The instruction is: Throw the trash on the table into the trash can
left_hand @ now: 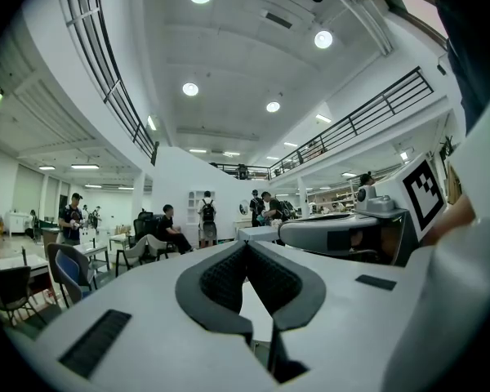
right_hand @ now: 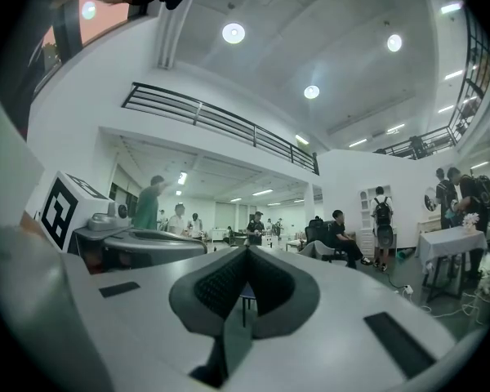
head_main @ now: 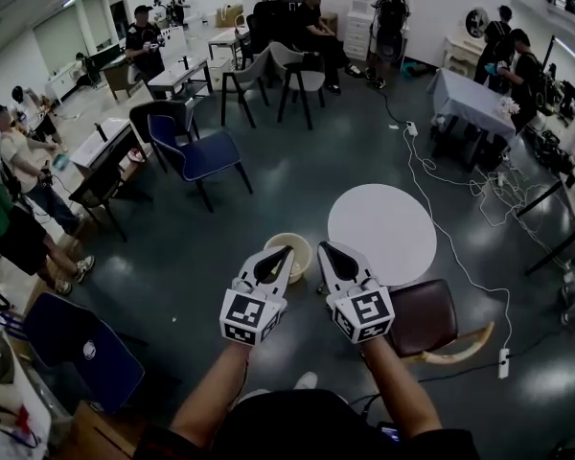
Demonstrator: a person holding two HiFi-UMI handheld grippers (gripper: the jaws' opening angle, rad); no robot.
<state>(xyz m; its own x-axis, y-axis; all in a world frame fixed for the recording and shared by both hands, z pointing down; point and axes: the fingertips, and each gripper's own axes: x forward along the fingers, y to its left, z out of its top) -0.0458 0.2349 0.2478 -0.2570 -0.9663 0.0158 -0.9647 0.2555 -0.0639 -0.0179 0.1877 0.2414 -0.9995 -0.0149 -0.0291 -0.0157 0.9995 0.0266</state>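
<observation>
We carry two matching tools: the left gripper (head_main: 286, 251) and the right gripper (head_main: 324, 248) are white moulded shells tapering to a point, each with a dark hollow near the tip. Behind each sits a cube of white faces printed with black square markers, the left cube (head_main: 252, 316) and the right cube (head_main: 368, 312). Up close we see black, finely ribbed pads (left_hand: 220, 280) set in a dark grey collar, and flat black rectangular insets (left_hand: 94, 341) in the white shell. We wear a black top (head_main: 307, 431) that leaves the forearms uncovered, and a pale shoe (head_main: 307, 380).
</observation>
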